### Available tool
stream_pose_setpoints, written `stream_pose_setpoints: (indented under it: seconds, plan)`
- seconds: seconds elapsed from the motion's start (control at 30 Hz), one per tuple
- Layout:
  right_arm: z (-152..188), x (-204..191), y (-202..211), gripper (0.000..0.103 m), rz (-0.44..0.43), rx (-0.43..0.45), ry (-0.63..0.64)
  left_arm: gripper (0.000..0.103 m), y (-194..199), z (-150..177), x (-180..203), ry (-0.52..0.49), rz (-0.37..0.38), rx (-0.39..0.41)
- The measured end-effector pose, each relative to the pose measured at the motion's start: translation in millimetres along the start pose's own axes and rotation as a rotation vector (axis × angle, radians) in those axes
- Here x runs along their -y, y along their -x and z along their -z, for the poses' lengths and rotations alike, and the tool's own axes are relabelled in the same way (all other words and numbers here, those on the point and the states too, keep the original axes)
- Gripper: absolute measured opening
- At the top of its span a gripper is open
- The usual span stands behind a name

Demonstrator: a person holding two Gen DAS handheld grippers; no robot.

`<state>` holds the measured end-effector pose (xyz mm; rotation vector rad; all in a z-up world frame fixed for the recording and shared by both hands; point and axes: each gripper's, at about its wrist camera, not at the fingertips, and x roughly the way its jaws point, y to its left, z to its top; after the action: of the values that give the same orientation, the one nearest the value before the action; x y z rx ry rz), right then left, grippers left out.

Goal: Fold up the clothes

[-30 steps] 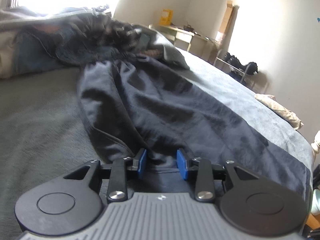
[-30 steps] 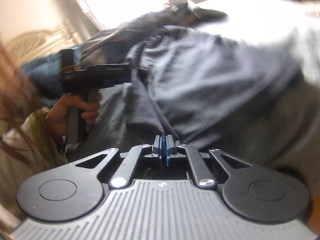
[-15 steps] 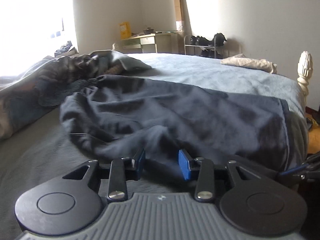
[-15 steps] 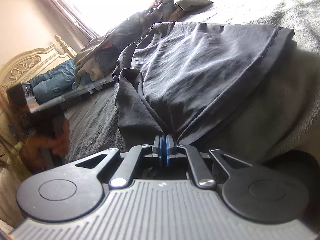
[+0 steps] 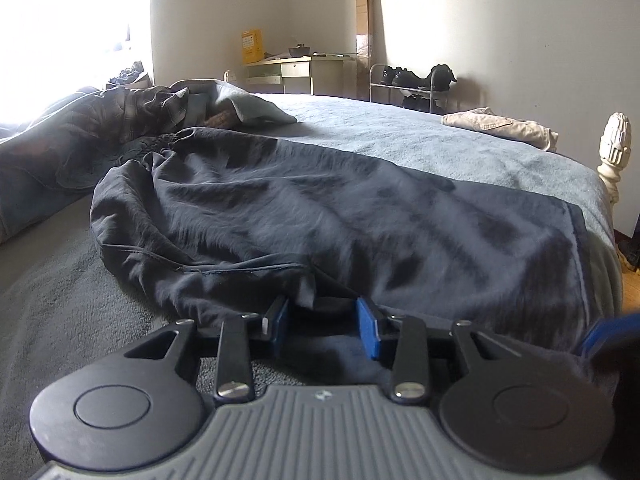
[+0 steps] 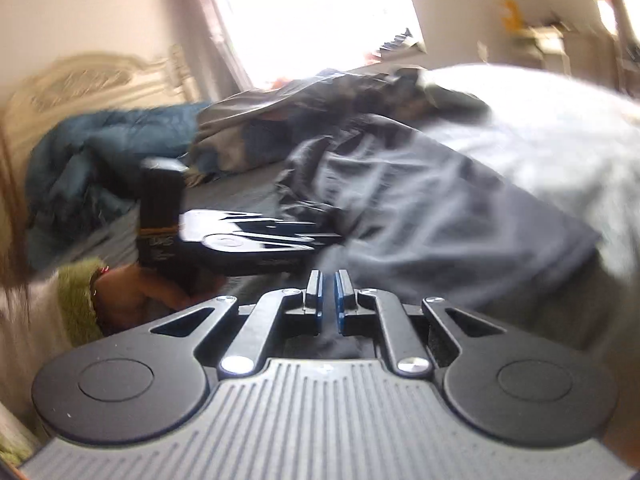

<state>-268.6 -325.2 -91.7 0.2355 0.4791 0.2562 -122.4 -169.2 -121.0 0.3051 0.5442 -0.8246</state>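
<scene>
No text, brand, number or sign can be read in either view. The yellow box on the bench by the far wall carries dark print, but it is too small to make out. The camera block on the left tongs, seen from the right wrist, bears a pale marking low on its side that is smeared by blur and cannot be read. A small light emblem sits on the ribbed grey housing in the left wrist view; it is a mark, not lettering.
</scene>
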Motion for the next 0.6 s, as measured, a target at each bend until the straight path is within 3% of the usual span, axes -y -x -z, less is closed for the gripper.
stream_pose_setpoints:
  seconds: [0.1,0.2,0.3,0.4,0.5,0.6]
  plan:
    - [8.7,1.5,-27.7,0.006,-0.004,-0.089,0.010,0.039,7.4,0.6,-2.3,0.008,0.002,0.010]
    - [16.8,19.0,-43.0,0.004,0.009,-0.150,-0.076,0.040,27.8,5.6,0.1,-0.020,0.005,0.045]
    - [12.5,49.2,-46.4,0.001,-0.062,-0.174,-0.249,0.040,50.2,18.9,20.3,-0.175,0.012,0.069]
    - [12.9,73.2,-54.7,0.000,-0.146,-0.212,-0.377,0.040,69.0,40.7,54.0,-0.404,0.016,0.110]
    - [10.8,87.7,-63.7,0.000,-0.202,-0.253,-0.449,0.040,76.6,63.2,86.9,-0.625,0.018,0.126]
    - [9.5,94.7,-69.0,0.000,-0.240,-0.294,-0.497,0.038,71.9,76.5,108.5,-0.764,0.013,0.144]
